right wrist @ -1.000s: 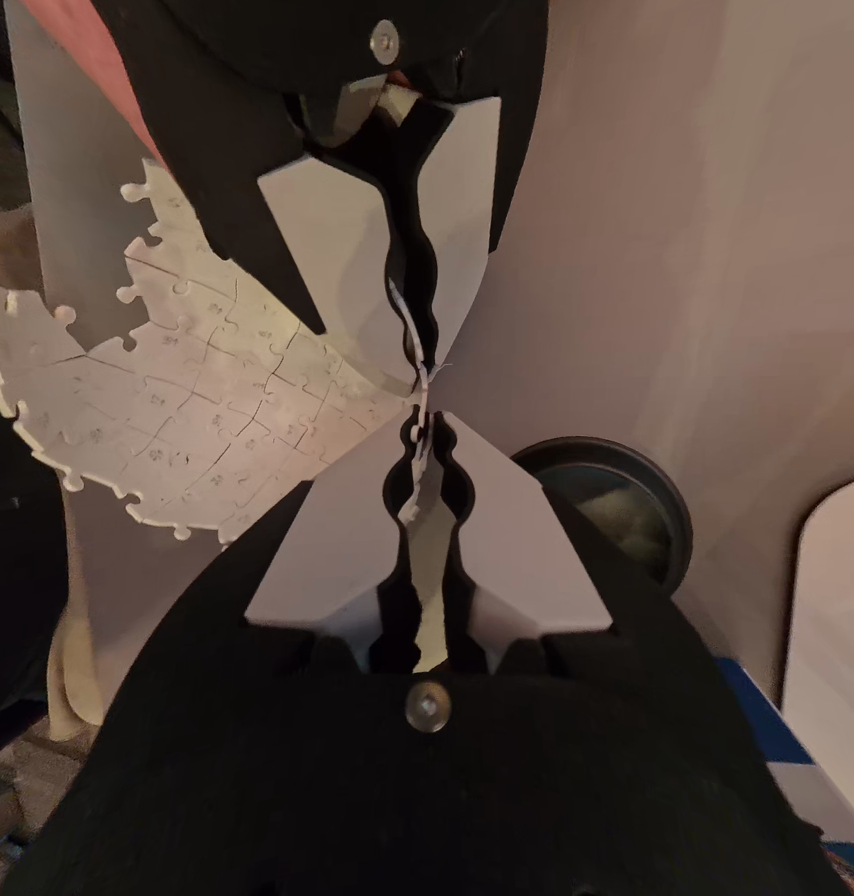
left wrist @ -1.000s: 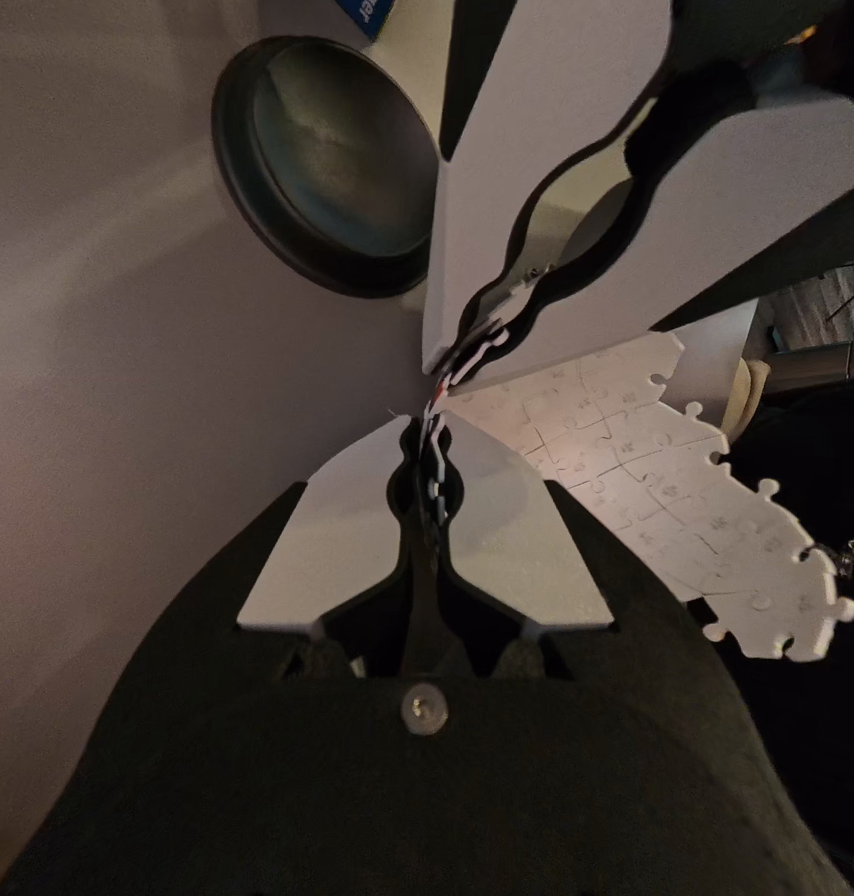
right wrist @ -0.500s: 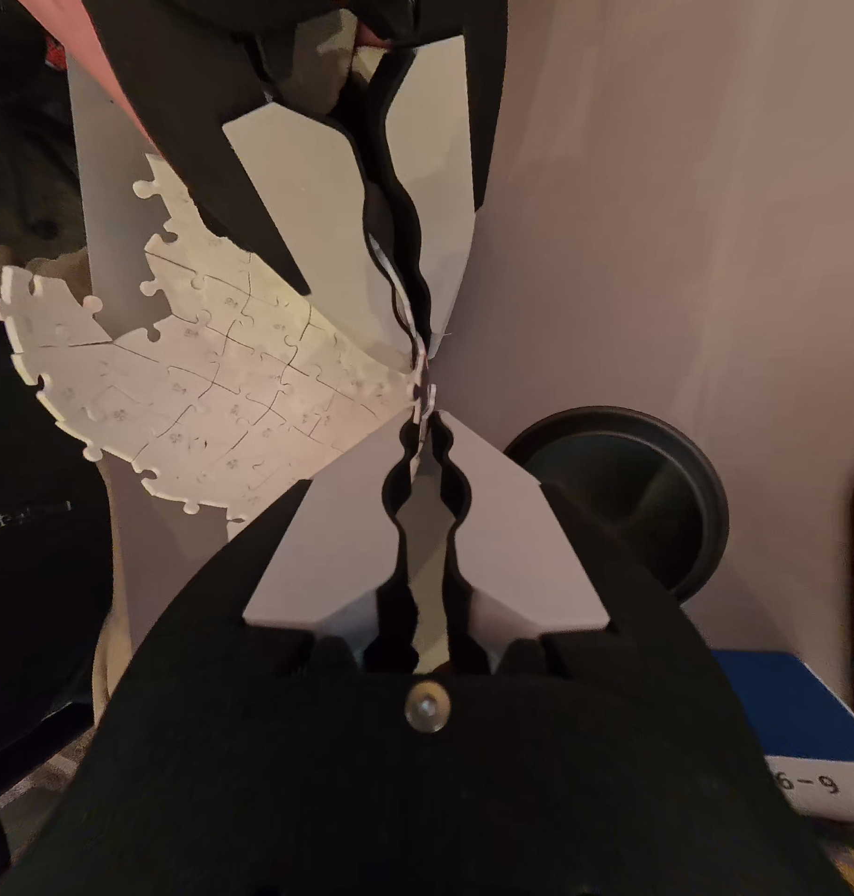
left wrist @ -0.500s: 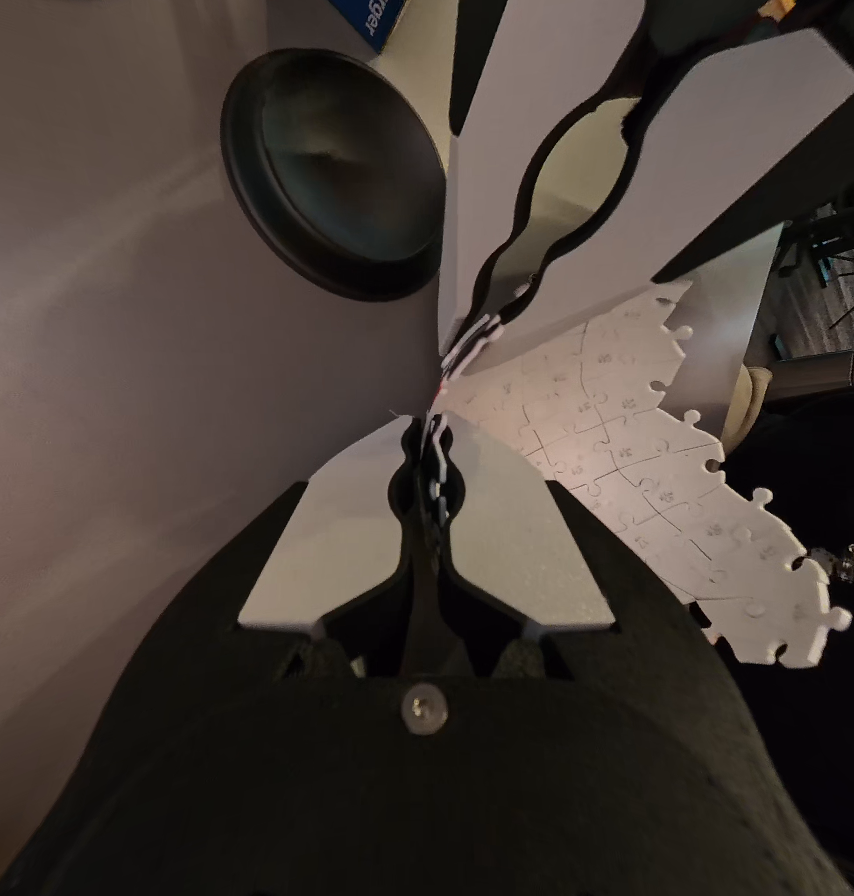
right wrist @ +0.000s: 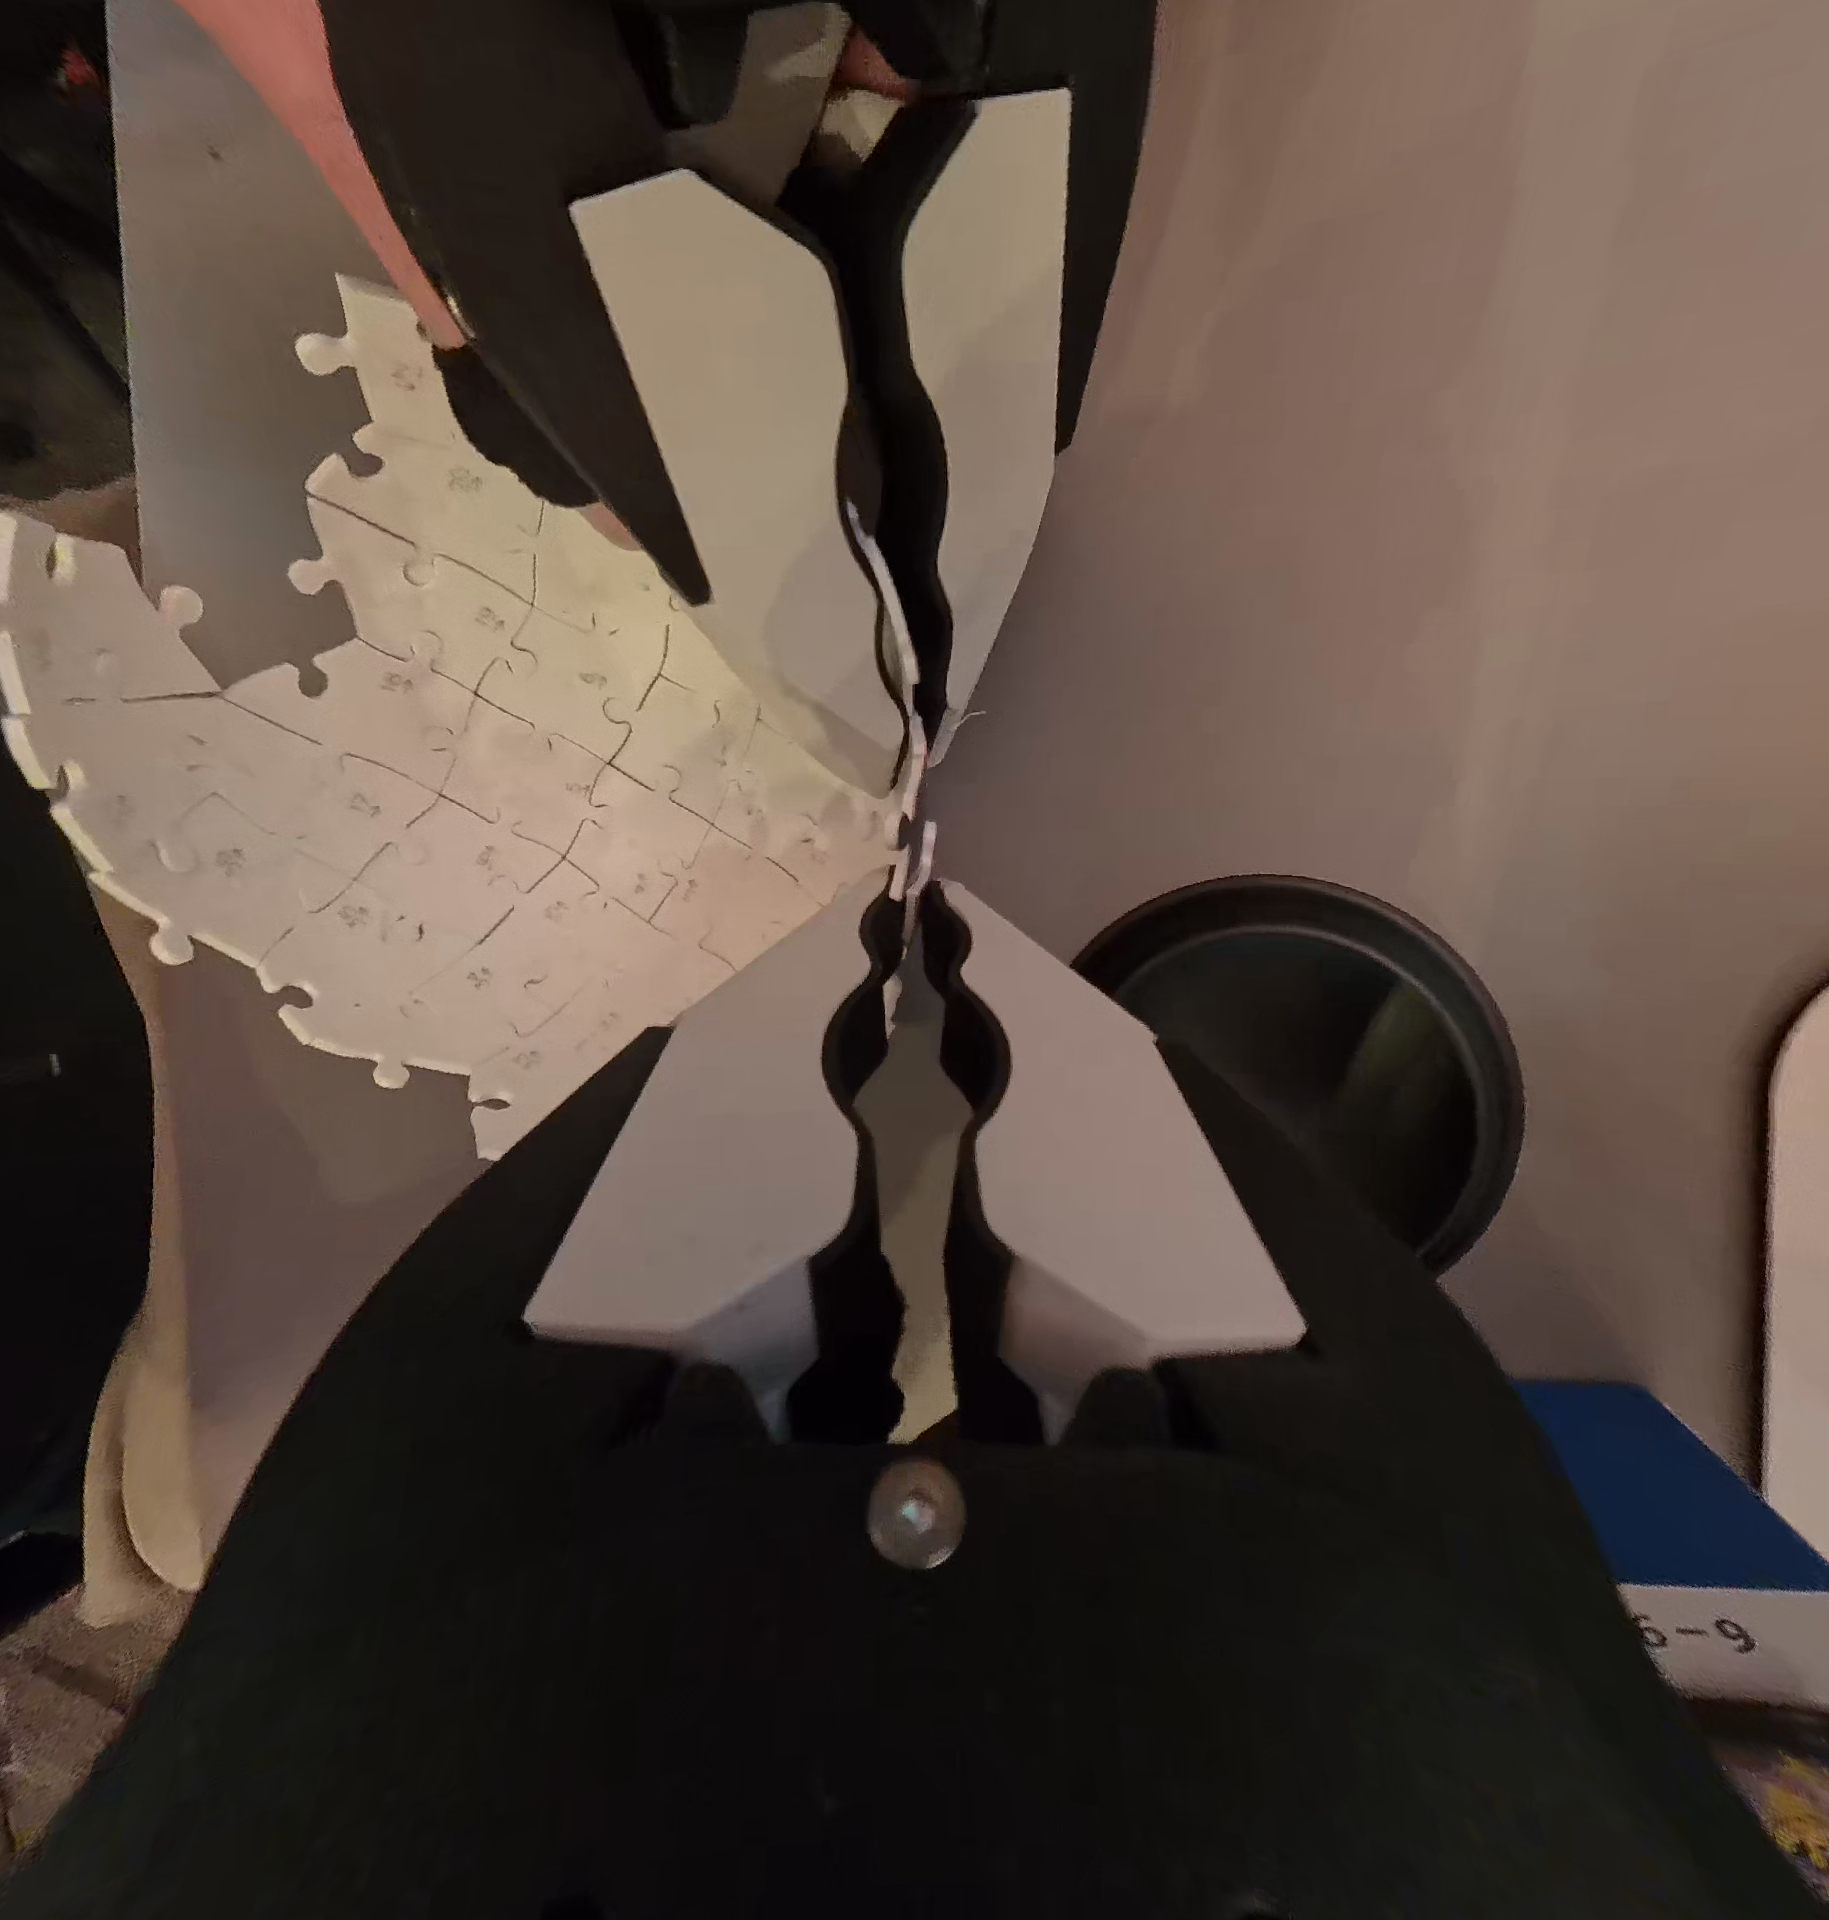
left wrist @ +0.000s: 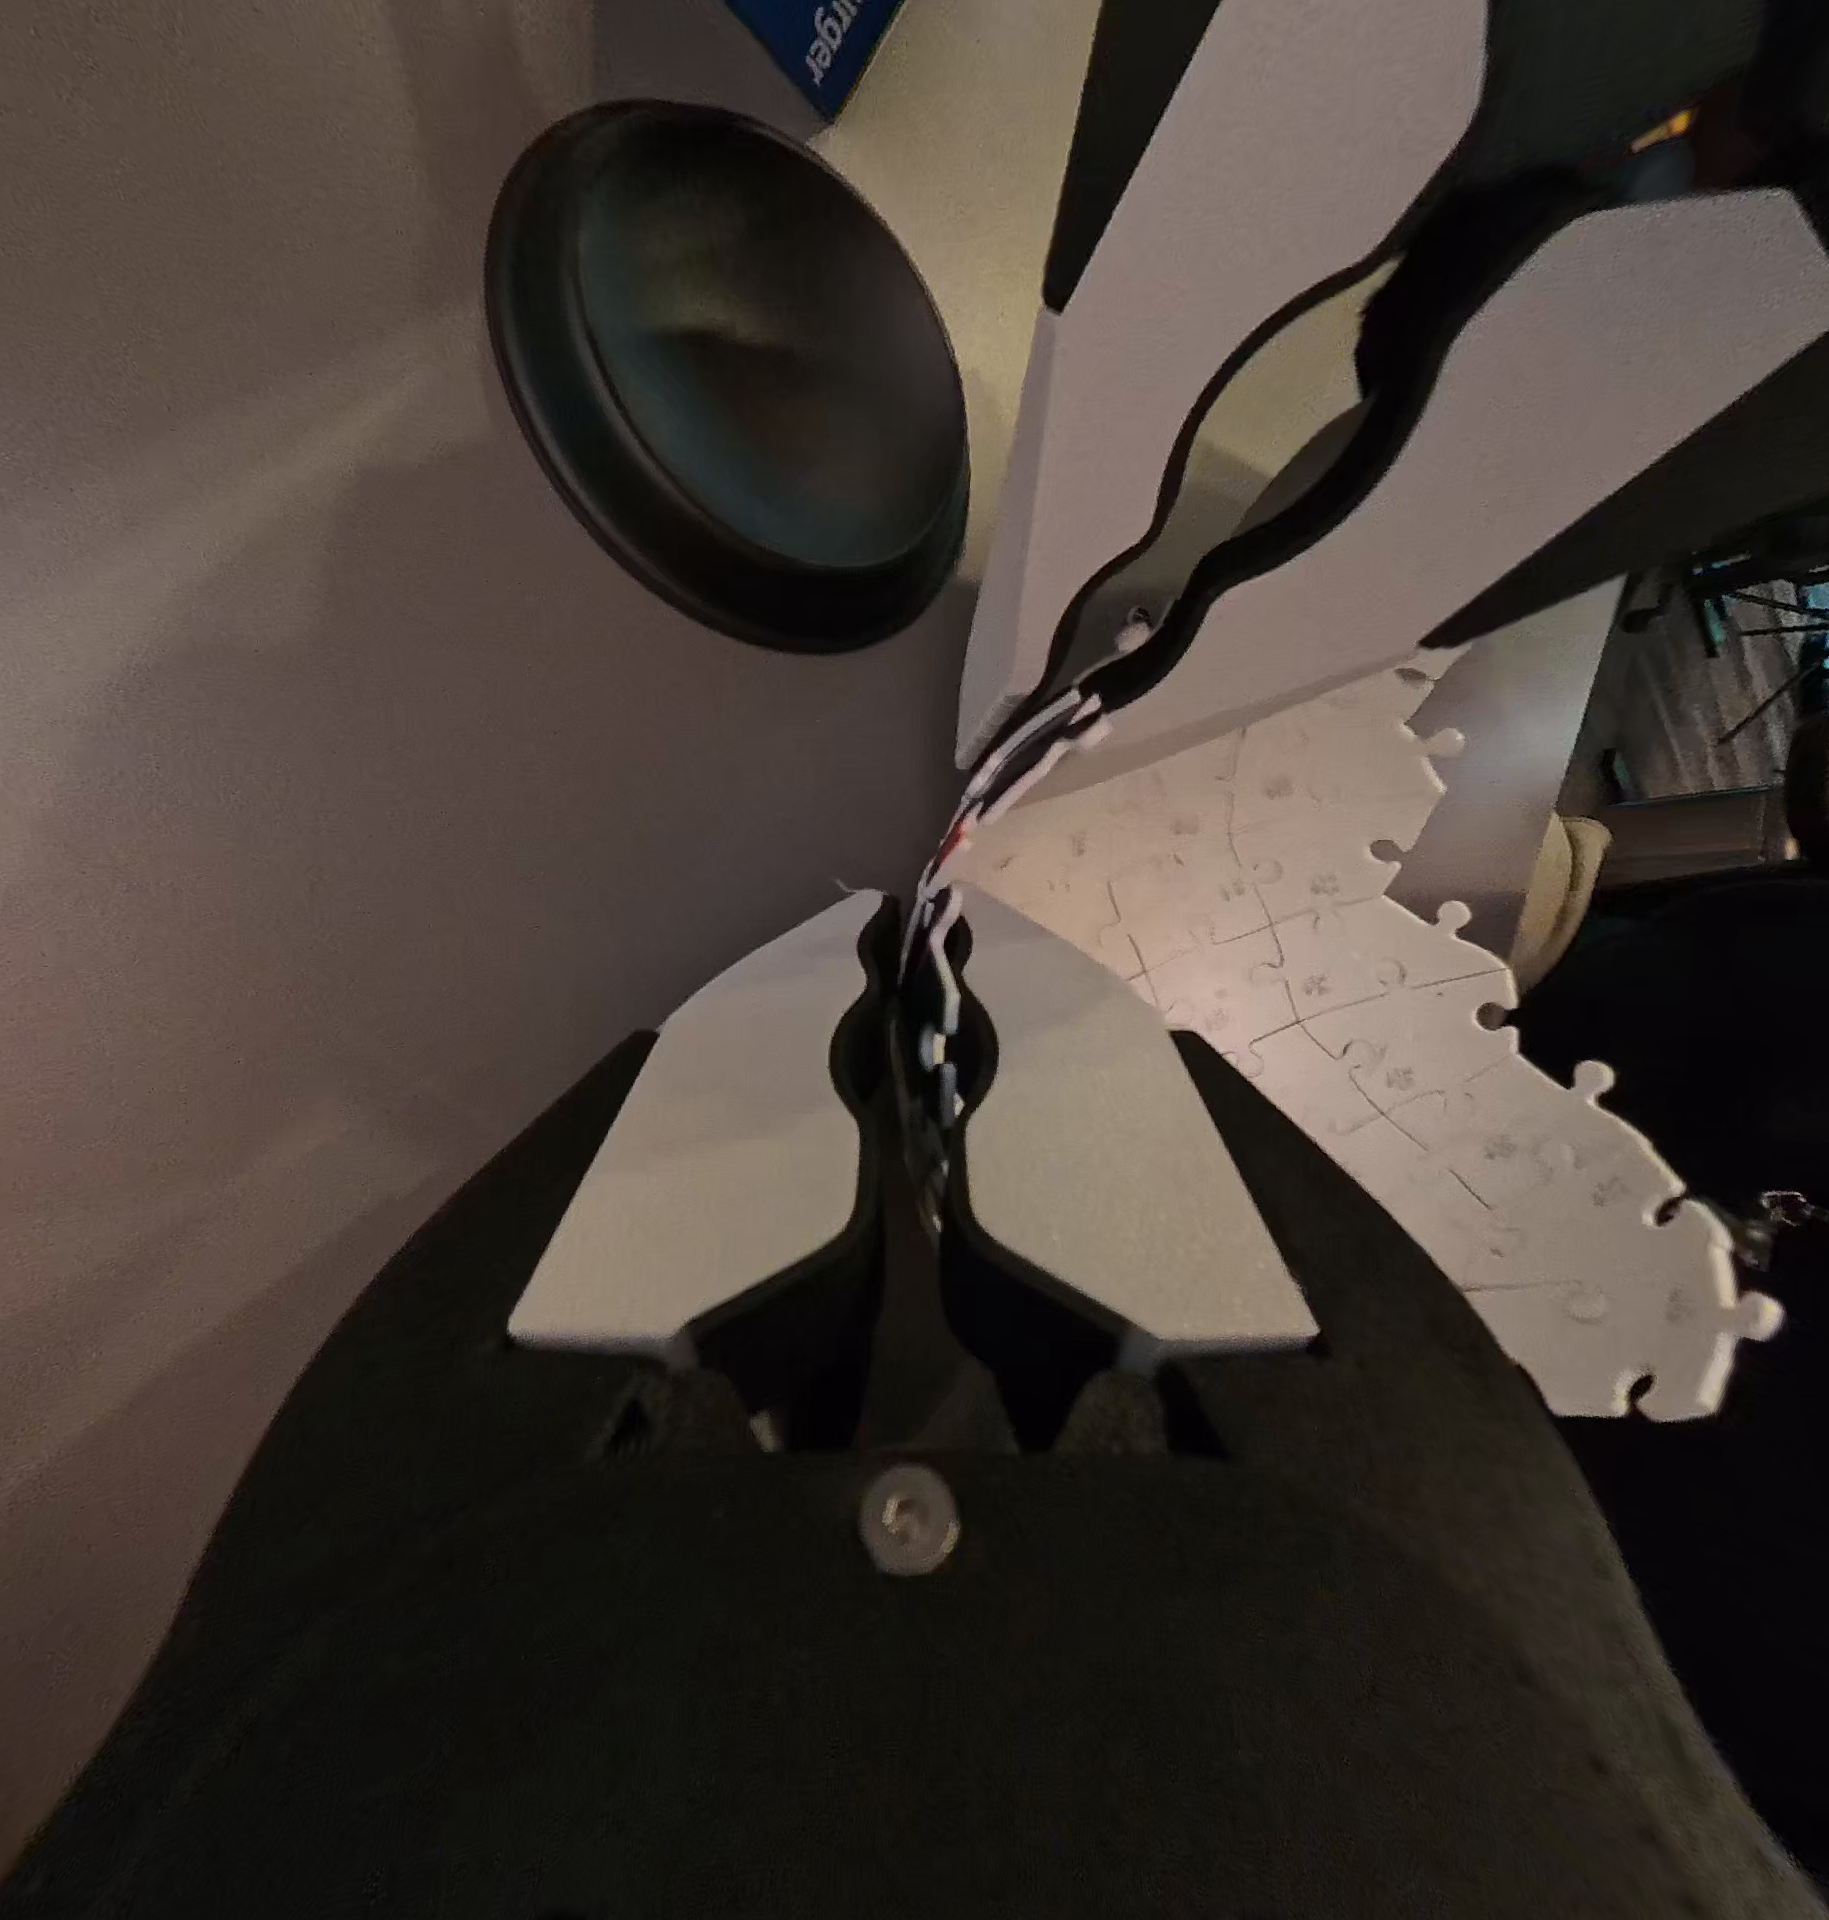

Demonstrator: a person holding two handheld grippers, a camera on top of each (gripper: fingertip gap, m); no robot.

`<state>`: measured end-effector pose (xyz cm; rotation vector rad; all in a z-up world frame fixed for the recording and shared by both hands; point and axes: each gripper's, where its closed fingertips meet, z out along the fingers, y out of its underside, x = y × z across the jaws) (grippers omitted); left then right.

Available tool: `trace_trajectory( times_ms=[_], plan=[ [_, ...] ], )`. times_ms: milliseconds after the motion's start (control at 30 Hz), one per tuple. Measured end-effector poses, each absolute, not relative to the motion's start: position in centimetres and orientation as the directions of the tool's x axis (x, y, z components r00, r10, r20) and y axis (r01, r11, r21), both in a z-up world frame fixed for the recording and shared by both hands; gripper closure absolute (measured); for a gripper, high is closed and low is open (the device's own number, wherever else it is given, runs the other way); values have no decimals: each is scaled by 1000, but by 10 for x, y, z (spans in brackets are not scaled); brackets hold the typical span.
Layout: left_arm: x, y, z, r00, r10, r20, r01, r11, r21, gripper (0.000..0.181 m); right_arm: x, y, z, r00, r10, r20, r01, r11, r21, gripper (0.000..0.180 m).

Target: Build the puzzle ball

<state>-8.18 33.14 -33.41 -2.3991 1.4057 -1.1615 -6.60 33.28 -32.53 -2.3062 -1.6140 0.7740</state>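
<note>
Both my grippers are pinched onto the same thing right now. The left gripper has its jaws nearly together, clamped on the thin edge of the curved puzzle shell, with the piece edges sitting right in the slot between the pads. The shell fans out to the right of it, pale blank side facing my camera, knobs sticking out along its far rim.

From the other camera, the right gripper is closed down to a narrow slit too, tips nipping the edge of the puzzle shell, which spreads off to the left. The two grippers meet nose to nose, tips almost touching, each gripping the shell on the same edge, so it hangs in the air between them.

Behind it all there's a dark round lid against a plain pale surface, and a blue and white box low on the right of the right view.
</note>
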Motion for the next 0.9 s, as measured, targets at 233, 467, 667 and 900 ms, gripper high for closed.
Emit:
trace_trajectory(
  times_ms=[233, 467, 667, 900],
  plan=[
    [-76, 335, -322, 226, -870, 439, -681, -463, -567, 164, -69, 330, -325, 258, 911, -321, 787, -391, -477, 178],
    [-70, 332, -322, 180, -889, 420, -700, -416, -581, 175, -67, 328, -325, 245, 914, -323, 784, -383, -489, 178],
    [-71, 329, -320, 174, -850, 496, -680, -468, -564, 177, -67, 330, -323, 222, 938, -268, 791, -334, -512, 179],
    [-70, 331, -320, 164, -858, 486, -677, -457, -578, 178, -67, 331, -324, 243, 920, -307, 783, -373, -497, 179]
  ],
)
